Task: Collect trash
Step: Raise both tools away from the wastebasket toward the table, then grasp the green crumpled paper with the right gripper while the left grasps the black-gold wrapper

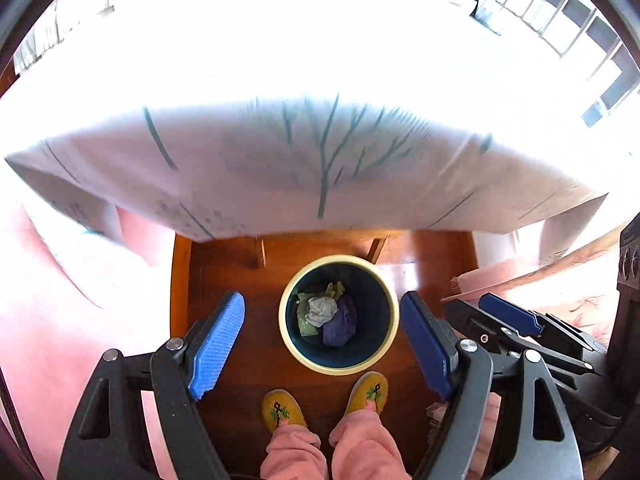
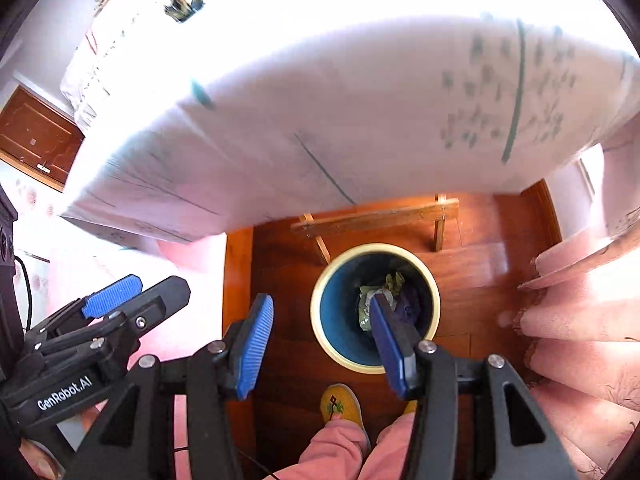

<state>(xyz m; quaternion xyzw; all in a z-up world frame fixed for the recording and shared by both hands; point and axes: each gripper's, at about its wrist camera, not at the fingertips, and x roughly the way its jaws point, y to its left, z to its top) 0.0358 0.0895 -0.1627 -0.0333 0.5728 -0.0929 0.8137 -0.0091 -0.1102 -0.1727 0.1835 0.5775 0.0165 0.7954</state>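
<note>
A round bin (image 1: 340, 364) with a cream rim and blue inside stands on the wooden floor below me; it also shows in the right wrist view (image 2: 332, 312). Crumpled trash (image 1: 326, 314) lies in it: grey, purple and green wads, also seen from the right wrist (image 2: 394, 284). My left gripper (image 1: 322, 344) is open and empty, high above the bin with its fingers on either side of it. My right gripper (image 2: 320, 344) is open and empty, above the bin's left side. It shows at the right of the left wrist view (image 1: 516, 320).
A table under a white cloth (image 1: 320, 140) with a green branch print fills the upper half of both views (image 2: 340, 120). A low wooden stool (image 2: 376, 216) stands beyond the bin. My feet in yellow slippers (image 1: 368, 392) are beside the bin. Pink fabric (image 2: 580, 320) lies at right.
</note>
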